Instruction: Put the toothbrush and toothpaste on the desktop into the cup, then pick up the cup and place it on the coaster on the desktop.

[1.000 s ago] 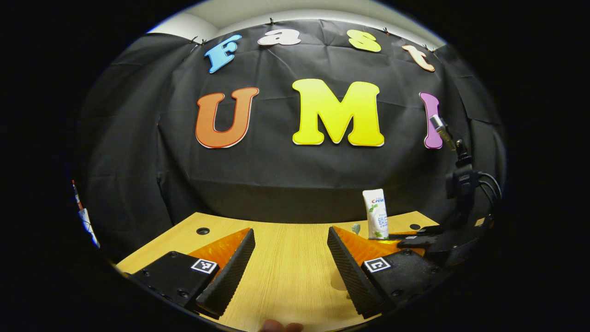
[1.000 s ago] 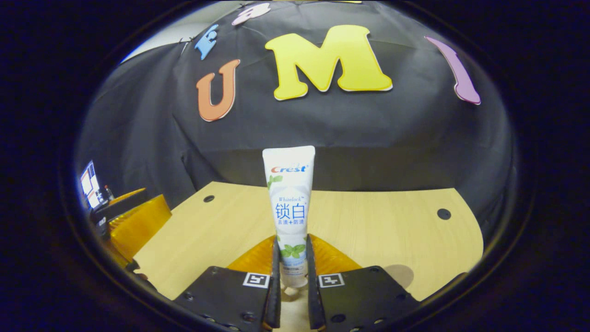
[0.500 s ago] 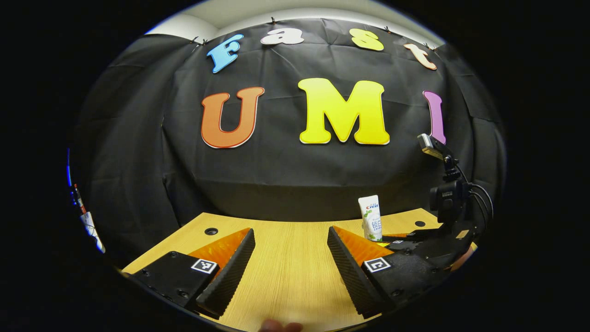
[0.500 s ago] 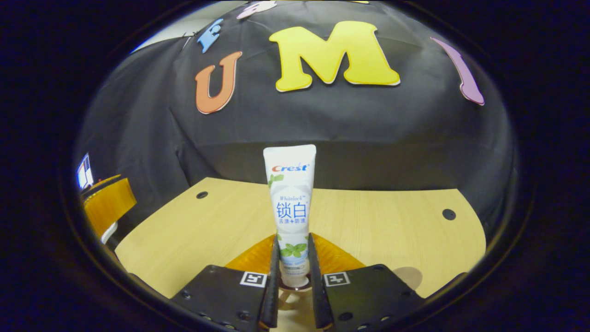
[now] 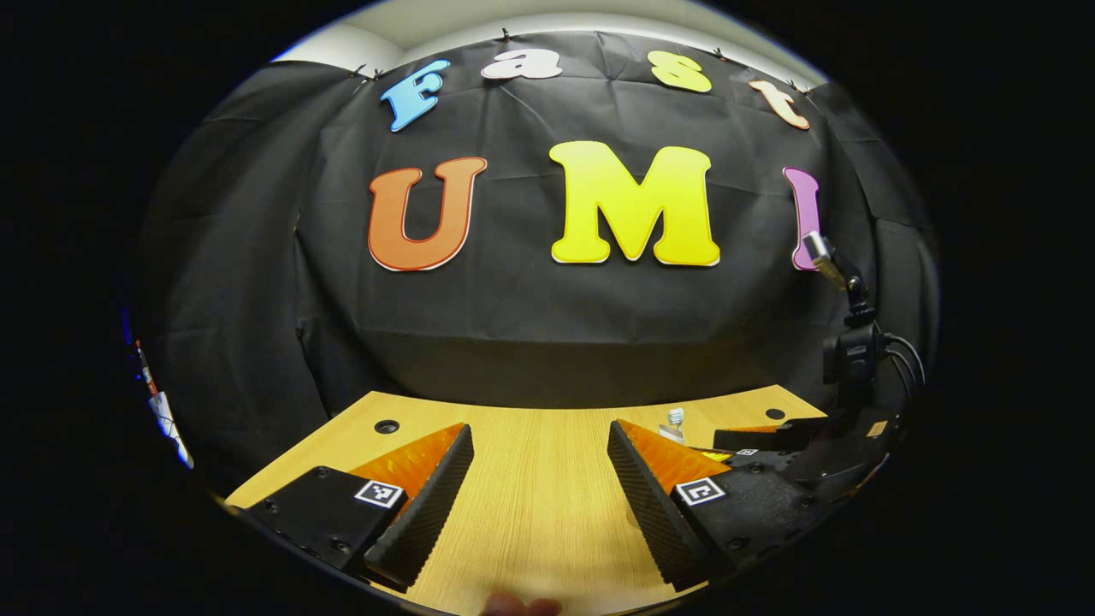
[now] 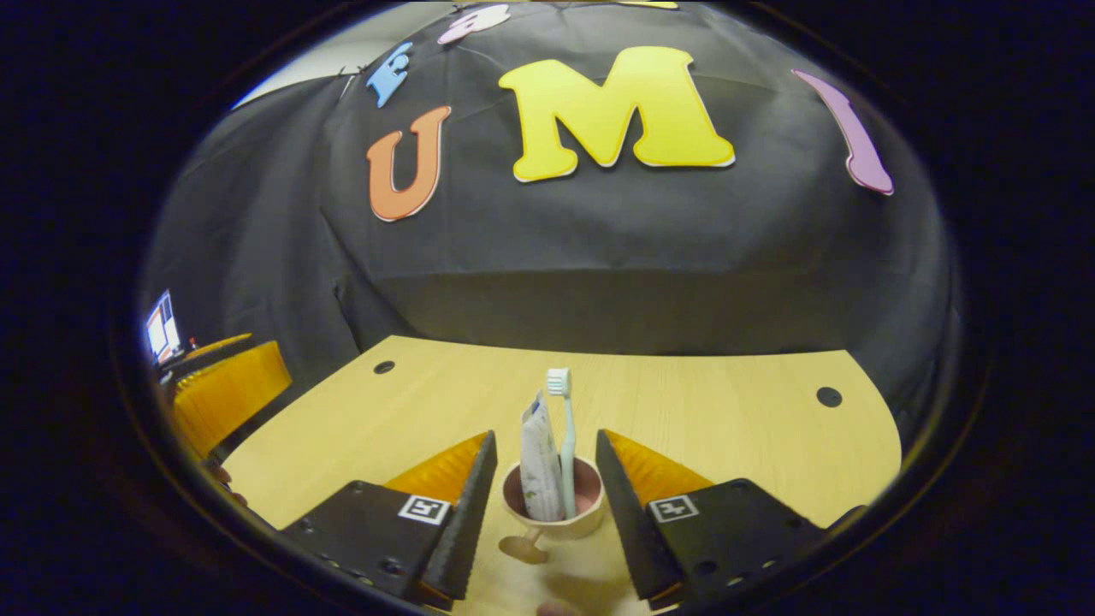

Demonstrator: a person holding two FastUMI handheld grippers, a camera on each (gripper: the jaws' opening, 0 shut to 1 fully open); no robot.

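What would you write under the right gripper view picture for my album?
Toothbrush and toothpaste stand in the cup between the right gripper's open fingers.

You are working in a staged recording booth, not a lived-in bathroom or home. A black cloth (image 5: 530, 308) hangs as the back wall, clipped along its top edge, with a pale room wall (image 5: 479, 17) showing above it. Your worktop (image 6: 701, 411) is a light wooden office desk with round cable holes (image 6: 825, 397) near its far corners. In the left gripper view, a small camera with trailing cables (image 5: 855, 351) rides on the other claw. In the right gripper view, a lit screen (image 6: 160, 328) stands at the far left edge, too small to read. These fittings point to a data-collection lab.
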